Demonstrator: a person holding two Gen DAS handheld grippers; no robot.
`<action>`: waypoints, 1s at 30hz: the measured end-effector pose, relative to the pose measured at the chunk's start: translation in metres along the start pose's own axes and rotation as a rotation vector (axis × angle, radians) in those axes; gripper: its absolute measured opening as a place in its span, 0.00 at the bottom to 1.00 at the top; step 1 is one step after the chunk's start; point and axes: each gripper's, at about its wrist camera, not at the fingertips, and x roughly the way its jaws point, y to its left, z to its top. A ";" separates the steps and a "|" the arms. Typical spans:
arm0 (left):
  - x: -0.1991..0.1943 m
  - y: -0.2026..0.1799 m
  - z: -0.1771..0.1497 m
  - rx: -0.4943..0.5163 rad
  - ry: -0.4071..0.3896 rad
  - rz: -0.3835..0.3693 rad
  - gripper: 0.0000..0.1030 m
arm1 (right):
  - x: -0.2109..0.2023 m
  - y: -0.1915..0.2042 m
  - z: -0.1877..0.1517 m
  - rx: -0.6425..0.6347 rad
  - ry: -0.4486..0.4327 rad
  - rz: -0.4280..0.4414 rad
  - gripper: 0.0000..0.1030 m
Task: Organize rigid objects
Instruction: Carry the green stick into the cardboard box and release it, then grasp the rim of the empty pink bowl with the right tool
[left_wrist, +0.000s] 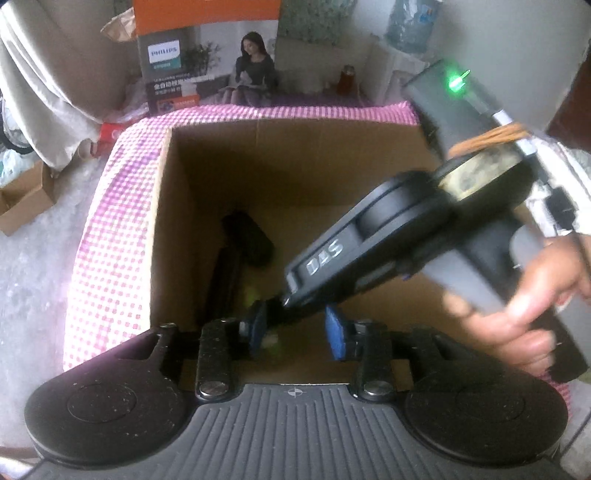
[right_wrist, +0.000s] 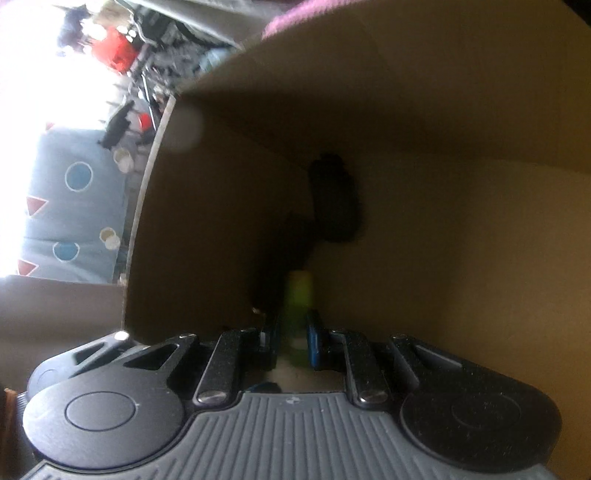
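Currently the right gripper (right_wrist: 291, 339), clamped on a slim green cylinder (right_wrist: 298, 295), is lowering it inside the brown cardboard box (right_wrist: 443, 110); release comes next, while the left gripper (left_wrist: 295, 330) is hanging parted and empty above that box.

A printed Philips carton (left_wrist: 207, 55) stands beyond the pink checked cloth (left_wrist: 107, 236).

A dark object (left_wrist: 245, 236) lies in the cardboard box (left_wrist: 295, 147), near its left wall.

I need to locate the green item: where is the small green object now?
In the right wrist view, the green object sits between the right gripper fingers, low inside the cardboard box, just before a black object.
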 end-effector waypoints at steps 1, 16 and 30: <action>-0.002 0.000 0.001 0.002 -0.011 0.002 0.38 | 0.000 0.002 0.000 -0.003 -0.004 -0.008 0.17; -0.085 -0.011 -0.029 -0.007 -0.263 -0.043 0.64 | -0.105 0.019 -0.057 -0.072 -0.280 0.049 0.20; -0.085 -0.039 -0.124 0.069 -0.180 -0.120 0.67 | -0.150 0.017 -0.236 -0.163 -0.562 0.004 0.44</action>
